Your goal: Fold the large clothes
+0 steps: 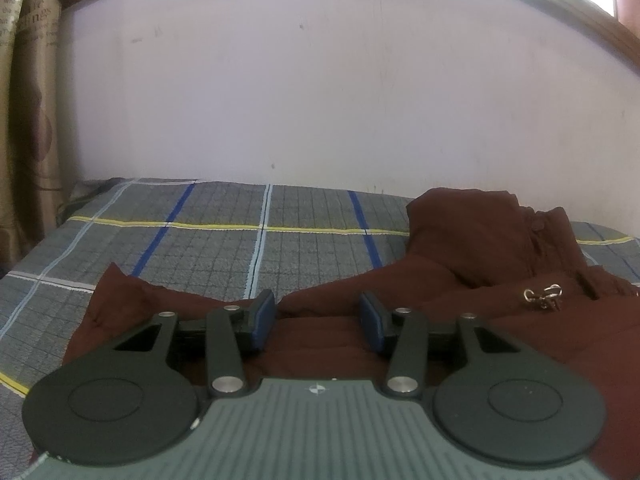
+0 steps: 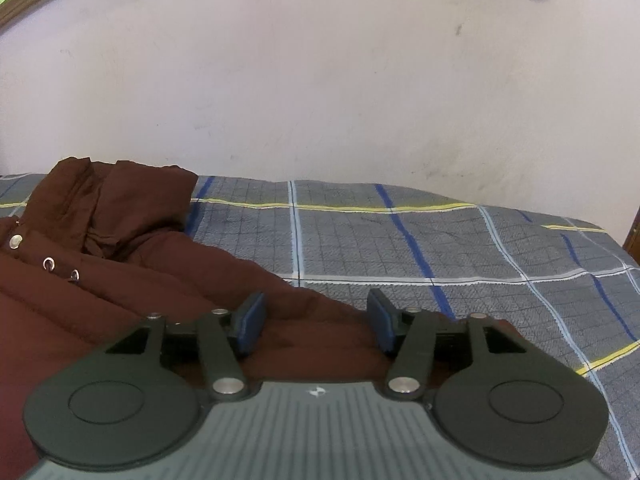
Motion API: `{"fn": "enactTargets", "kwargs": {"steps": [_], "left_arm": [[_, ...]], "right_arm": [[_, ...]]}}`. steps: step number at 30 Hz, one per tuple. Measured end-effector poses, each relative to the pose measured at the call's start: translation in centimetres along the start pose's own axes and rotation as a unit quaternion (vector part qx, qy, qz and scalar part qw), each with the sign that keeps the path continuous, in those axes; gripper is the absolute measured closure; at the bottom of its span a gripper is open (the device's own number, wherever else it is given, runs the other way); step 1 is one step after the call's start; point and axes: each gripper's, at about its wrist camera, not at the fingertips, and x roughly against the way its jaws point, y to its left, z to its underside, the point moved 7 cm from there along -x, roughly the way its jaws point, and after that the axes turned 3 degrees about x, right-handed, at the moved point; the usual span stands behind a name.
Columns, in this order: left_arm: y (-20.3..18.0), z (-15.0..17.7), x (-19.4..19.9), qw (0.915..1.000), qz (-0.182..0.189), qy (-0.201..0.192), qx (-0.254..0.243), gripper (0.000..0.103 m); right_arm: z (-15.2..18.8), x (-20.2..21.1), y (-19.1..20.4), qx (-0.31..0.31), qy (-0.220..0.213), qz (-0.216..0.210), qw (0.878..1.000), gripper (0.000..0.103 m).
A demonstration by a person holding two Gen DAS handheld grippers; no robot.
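A dark brown padded jacket [image 1: 500,280] lies spread on the bed, its hood bunched up at the far side [image 1: 472,232], with metal snaps and a metal clasp [image 1: 544,296] on its front. My left gripper [image 1: 318,316] is open, low over the jacket's left sleeve, with fabric lying between the blue pads [image 1: 262,320]. In the right wrist view the jacket [image 2: 120,280] fills the left side, the hood [image 2: 120,200] at the back. My right gripper [image 2: 316,316] is open over the jacket's right sleeve end, with fabric between its pads.
The bed is covered by a grey checked sheet [image 1: 224,240] with blue, white and yellow stripes; it also shows in the right wrist view [image 2: 480,264]. A pale wall [image 1: 320,100] rises right behind the bed. A patterned curtain [image 1: 28,120] hangs at the far left.
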Motion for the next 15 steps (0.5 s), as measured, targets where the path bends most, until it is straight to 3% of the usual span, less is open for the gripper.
{"fn": "enactTargets", "kwargs": {"steps": [9,15], "left_arm": [[0.07,-0.01,0.11,1.0000,0.001,-0.001,0.000,0.053],[0.28,-0.08,0.25,1.0000,0.002,-0.003,-0.001,0.052]], "right_arm": [[0.02,-0.11,-0.23,0.002,0.001,0.003,1.000,0.047],[0.00,-0.11,0.06,0.021,-0.001,0.032,0.999,0.041]]}}
